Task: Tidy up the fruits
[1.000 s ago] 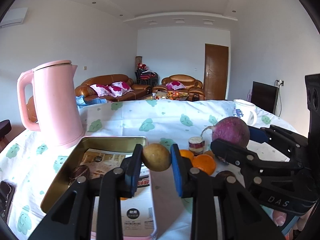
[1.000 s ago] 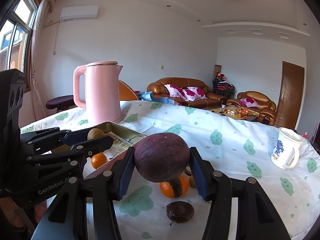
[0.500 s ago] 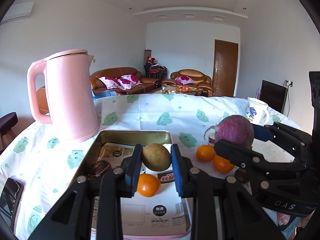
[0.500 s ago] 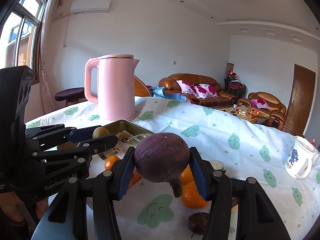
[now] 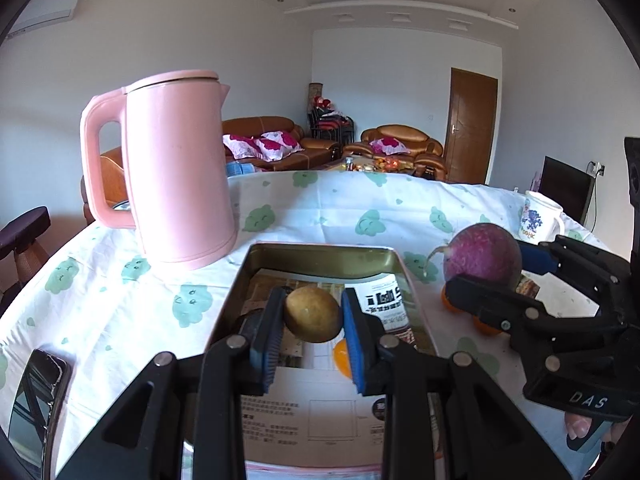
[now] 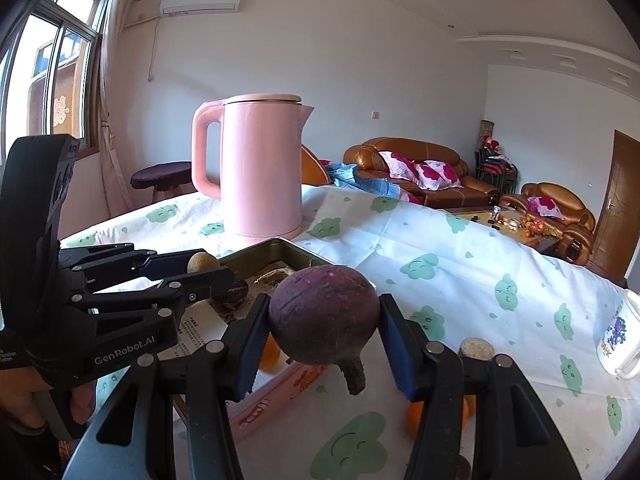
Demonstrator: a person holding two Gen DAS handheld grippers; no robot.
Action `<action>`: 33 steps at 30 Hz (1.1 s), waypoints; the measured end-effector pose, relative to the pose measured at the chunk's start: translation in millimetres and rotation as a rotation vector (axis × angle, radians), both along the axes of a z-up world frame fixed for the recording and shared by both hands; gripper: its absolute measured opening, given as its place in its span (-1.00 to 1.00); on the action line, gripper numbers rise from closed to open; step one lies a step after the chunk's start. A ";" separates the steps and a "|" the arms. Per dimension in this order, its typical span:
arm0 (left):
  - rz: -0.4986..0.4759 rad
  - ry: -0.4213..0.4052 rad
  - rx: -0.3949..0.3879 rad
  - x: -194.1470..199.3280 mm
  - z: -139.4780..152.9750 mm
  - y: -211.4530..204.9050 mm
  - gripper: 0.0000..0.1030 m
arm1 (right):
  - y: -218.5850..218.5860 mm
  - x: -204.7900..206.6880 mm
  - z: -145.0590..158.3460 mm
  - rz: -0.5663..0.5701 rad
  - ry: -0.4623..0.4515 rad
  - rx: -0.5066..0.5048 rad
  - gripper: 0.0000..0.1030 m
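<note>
The tabletop (image 5: 344,216), under a white cloth printed with green faces, lay bare across its far half up to the far edge, with open room there for moving. One pink kettle (image 5: 176,168) stood toward the far left corner, just beside the far left corner of the one open metal tin (image 5: 320,254), whose near end reached toward the near edge. The left gripper (image 5: 312,322) hung over the tin's middle, its jaws closed tight on a small brown fruit (image 5: 312,314). The right gripper (image 6: 324,332) was level with the tin's right rim, its jaws partly apart and clamped on one purple round root (image 6: 324,316), tail pointing down. The left view alone showed a dark phone (image 5: 36,396) at the near left edge and one orange (image 5: 342,354) lying inside the tin on printed paper. The right view alone showed the tin's pink outer wall, a window, and a round dark fruit (image 6: 474,348) on the cloth beside the right finger. One white mug (image 6: 618,340) stood near the right edge. Two oranges (image 5: 450,302) showed under the right gripper in the left view.
</note>
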State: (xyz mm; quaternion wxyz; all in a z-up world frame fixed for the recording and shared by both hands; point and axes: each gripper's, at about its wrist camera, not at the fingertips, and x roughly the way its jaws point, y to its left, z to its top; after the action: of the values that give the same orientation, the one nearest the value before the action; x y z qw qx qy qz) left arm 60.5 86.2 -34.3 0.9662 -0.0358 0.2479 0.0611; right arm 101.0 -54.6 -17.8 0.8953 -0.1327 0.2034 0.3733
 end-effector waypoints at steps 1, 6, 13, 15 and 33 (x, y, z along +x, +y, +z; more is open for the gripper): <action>0.002 0.005 -0.002 0.2 -0.9 1.9 -0.43 | 2.0 -0.2 -0.7 0.005 0.002 -0.002 0.07; -0.004 0.032 -0.007 2.5 -6.4 6.9 -0.43 | 15.4 1.0 -6.7 0.037 0.033 -0.011 0.07; -0.010 0.066 -0.028 6.8 -10.4 13.1 -0.43 | 27.7 2.8 -18.2 0.057 0.062 -0.040 0.08; -0.010 0.074 -0.034 8.0 -11.0 14.2 -0.43 | 30.5 3.3 -21.4 0.060 0.069 -0.052 0.08; -0.012 0.151 -0.072 17.3 -19.9 22.2 -0.42 | 43.9 1.6 -32.8 0.097 0.095 -0.136 0.08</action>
State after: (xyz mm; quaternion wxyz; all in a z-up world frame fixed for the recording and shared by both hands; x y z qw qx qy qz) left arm 77.7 108.4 -54.2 0.9431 -0.0644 0.3224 0.0489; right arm 102.6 -10.7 -50.7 0.8545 -0.1850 0.2639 0.4074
